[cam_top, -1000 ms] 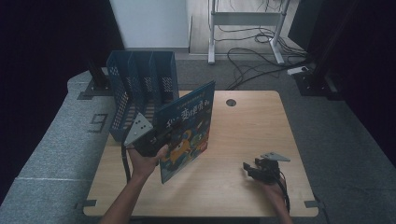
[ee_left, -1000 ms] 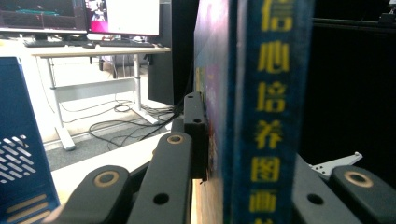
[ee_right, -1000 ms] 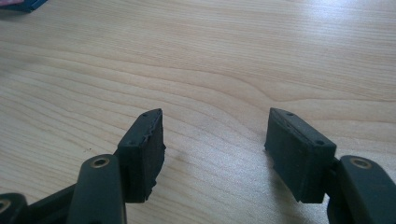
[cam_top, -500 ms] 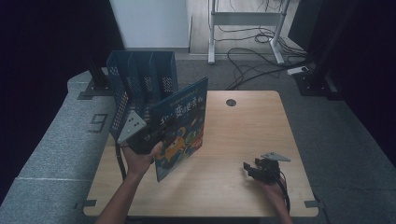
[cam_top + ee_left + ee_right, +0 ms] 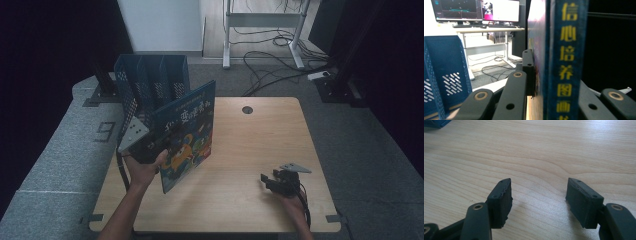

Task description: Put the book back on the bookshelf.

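Note:
A blue picture book (image 5: 187, 135) with a cartoon cover is held upright and tilted above the left part of the wooden table (image 5: 250, 145), my left gripper (image 5: 150, 147) shut on its lower left edge. In the left gripper view the book's spine (image 5: 566, 60) with yellow characters stands between the two black jaws, one pad (image 5: 528, 72) flat against the cover. A blue perforated file rack (image 5: 150, 87) stands just behind the book at the table's back left corner. My right gripper (image 5: 272, 181) rests near the front right, open, with bare wood between its pads (image 5: 501, 200).
A round cable hole (image 5: 247, 110) sits at the table's back middle. Grey carpet lies left of the table, and a desk frame with cables (image 5: 270, 55) stands behind. Monitors on a desk (image 5: 474, 12) show far off in the left gripper view.
My left gripper has carried the book a little to the left and toward the file rack. The right gripper has stayed where it was.

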